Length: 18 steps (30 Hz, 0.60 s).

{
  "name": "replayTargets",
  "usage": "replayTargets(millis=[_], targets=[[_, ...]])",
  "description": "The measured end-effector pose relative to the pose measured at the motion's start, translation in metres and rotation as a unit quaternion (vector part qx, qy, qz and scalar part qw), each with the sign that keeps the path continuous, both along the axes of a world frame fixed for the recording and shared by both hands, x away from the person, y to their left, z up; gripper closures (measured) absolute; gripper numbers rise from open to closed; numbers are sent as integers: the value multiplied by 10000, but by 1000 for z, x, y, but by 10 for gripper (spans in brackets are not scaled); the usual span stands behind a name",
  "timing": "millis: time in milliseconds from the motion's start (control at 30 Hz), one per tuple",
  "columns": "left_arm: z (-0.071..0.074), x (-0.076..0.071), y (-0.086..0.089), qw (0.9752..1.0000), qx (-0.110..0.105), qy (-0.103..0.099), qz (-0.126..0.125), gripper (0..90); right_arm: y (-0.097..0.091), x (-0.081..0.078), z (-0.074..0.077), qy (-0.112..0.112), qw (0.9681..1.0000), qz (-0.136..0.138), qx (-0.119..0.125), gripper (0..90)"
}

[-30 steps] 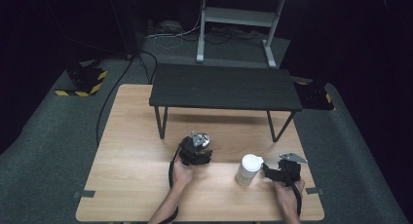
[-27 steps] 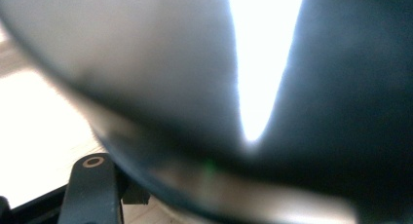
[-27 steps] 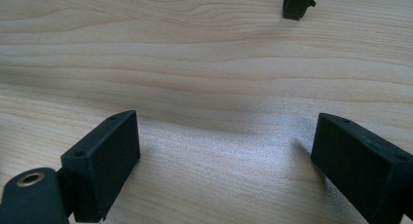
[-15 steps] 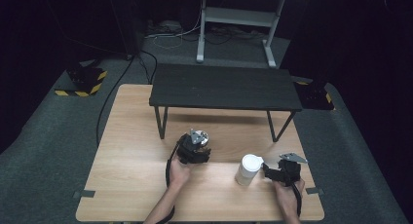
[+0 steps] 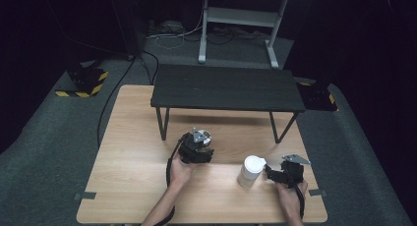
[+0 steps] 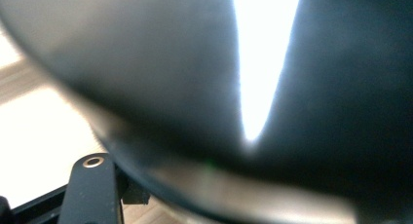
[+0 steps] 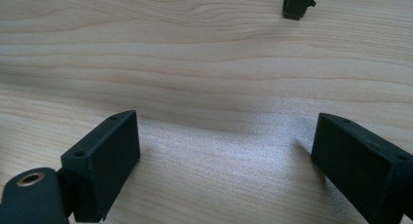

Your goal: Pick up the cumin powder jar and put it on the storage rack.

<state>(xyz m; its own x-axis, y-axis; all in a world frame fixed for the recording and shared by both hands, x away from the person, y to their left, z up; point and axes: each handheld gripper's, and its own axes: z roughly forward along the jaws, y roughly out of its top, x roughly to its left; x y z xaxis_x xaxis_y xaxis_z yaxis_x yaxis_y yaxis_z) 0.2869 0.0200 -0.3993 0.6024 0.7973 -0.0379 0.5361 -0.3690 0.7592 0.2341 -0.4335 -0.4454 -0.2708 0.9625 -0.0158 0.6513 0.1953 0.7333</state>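
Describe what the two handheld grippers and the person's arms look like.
Both grippers are black and blocky. The left gripper and the right gripper each carry a grey three-cornered plate on top, and a black cable trails back along each arm. In the right gripper view the fingers are matt black rectangular blocks with small screw holes. The forearms are bare, with no sleeves.

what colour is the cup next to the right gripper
White, a plain white cup standing on the wooden table; it shows best in the high view.
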Motion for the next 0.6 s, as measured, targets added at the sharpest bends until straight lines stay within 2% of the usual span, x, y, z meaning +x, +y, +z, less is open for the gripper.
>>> replayTargets(millis=[333,600], targets=[[21,4,5,9997,-72,95,-222,319,0,0,0,1,10000,1,3,97],[38,6,6,9993,-39,71,-368,319,0,0,0,1,10000,4,6,98]])
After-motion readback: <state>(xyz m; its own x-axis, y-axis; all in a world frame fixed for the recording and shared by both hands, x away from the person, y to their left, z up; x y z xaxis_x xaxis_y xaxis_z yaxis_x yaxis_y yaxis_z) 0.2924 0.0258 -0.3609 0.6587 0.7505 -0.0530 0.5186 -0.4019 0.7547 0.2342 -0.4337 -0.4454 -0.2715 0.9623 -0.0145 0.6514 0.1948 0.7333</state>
